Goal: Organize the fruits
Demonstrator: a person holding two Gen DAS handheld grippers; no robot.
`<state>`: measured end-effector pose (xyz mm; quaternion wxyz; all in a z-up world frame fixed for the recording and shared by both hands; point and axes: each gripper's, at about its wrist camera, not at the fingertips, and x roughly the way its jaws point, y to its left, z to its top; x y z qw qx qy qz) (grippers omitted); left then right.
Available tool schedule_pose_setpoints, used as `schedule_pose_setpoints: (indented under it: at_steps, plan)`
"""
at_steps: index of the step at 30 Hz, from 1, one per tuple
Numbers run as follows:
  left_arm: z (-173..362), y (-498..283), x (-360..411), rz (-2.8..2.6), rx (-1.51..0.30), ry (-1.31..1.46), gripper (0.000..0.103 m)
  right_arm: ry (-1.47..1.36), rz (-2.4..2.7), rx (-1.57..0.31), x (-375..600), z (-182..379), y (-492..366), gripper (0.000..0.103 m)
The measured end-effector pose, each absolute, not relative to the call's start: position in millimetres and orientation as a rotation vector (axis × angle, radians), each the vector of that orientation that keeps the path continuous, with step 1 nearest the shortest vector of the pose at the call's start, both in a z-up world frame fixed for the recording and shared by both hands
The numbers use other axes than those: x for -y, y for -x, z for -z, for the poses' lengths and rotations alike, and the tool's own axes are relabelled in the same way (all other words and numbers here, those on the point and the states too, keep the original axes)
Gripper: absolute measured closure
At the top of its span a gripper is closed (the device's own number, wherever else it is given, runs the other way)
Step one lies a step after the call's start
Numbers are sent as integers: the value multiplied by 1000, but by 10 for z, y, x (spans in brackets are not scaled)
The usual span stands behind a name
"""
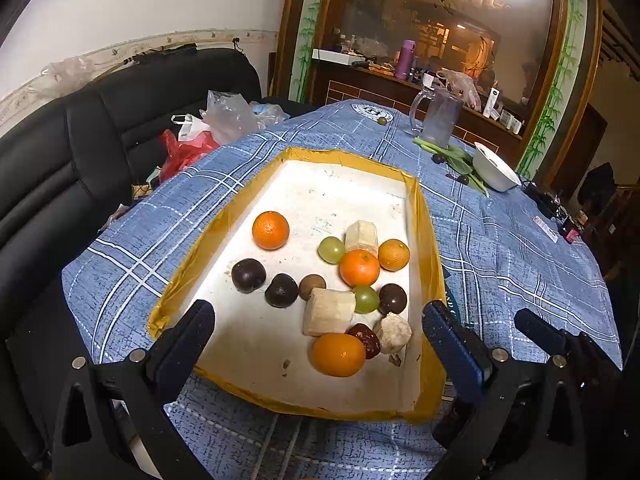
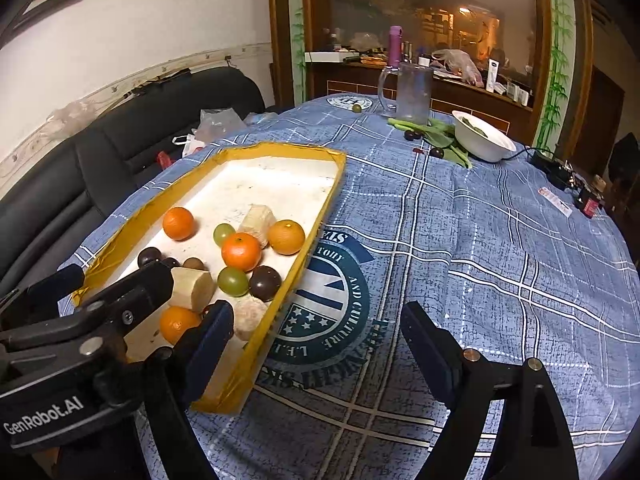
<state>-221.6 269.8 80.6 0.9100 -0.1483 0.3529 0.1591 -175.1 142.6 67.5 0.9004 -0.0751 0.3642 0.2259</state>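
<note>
A white tray with a yellow taped rim (image 1: 224,216) (image 2: 280,148) lies on the blue checked tablecloth. It holds several oranges (image 1: 270,230) (image 2: 241,251), green grapes (image 1: 331,249) (image 2: 232,281), dark passion fruits (image 1: 248,275) (image 2: 265,282), pale banana chunks (image 1: 329,311) (image 2: 193,288) and a red date (image 1: 365,340). My left gripper (image 1: 318,320) is open and empty over the tray's near end. My right gripper (image 2: 316,326) is open and empty over the cloth, right of the tray. Loose dark fruits (image 2: 411,135) and a small green fruit (image 2: 356,108) lie far off on the table.
A white bowl (image 2: 484,142) and green vegetables (image 2: 440,136) sit at the far right, a clear jug (image 2: 412,92) behind them. A black sofa (image 1: 80,140) with plastic bags (image 1: 224,116) stands left of the table. Small items lie at the right edge (image 2: 588,200).
</note>
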Motion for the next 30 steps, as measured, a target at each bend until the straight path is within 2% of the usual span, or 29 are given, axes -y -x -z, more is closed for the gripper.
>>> schedule_pose_setpoints:
  at_steps: [30]
  plan:
    - [-859,2096,-2795,-345,-745,325,0,241,-559,-728,-1731,-700,1756,14]
